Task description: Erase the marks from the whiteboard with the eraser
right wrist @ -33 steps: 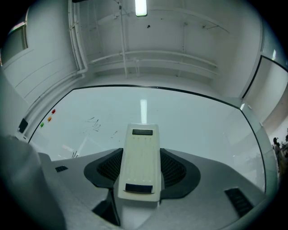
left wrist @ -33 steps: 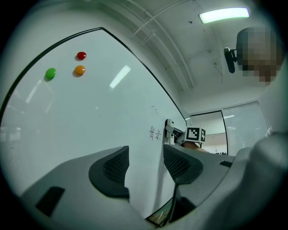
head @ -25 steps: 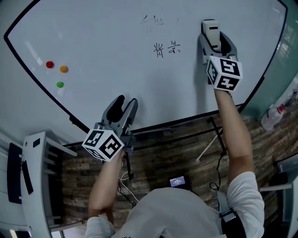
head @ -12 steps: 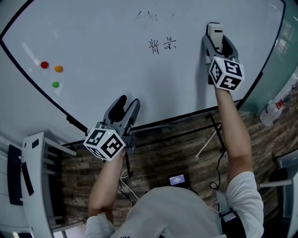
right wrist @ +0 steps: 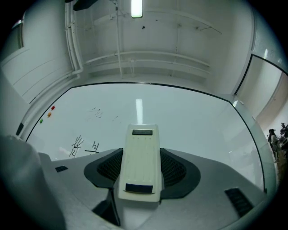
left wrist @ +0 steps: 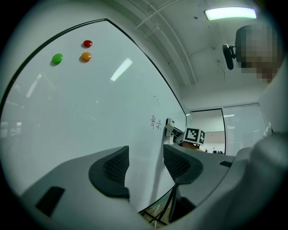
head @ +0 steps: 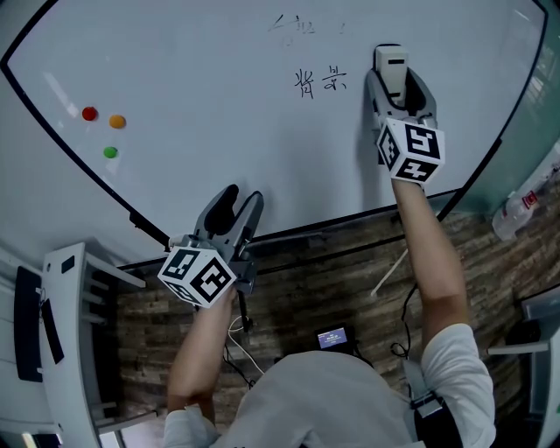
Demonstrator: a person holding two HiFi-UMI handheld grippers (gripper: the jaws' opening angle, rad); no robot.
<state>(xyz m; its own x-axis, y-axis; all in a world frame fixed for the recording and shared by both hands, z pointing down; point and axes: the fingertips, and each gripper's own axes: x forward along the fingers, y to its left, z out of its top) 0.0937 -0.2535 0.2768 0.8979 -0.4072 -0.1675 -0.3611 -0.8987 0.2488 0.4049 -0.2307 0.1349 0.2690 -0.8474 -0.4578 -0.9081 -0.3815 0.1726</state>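
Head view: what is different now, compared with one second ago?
Very little. The right tongs, shut on the eraser, drifted slightly rightward, then came back left, a bit nearer to the written marks, without reaching them. The marks are all still there; nothing is wiped yet. The left tongs stay open and empty near the lower edge of the whiteboard.

We've got the right gripper (head: 400,80) clamped on the eraser (head: 390,63), held against the whiteboard (head: 219,105) just right of the dark marks (head: 318,82). Faint marks (head: 293,26) sit above those. Left gripper (head: 240,197) is near the bottom edge, jaws apart. Three magnets (head: 110,152) far left.
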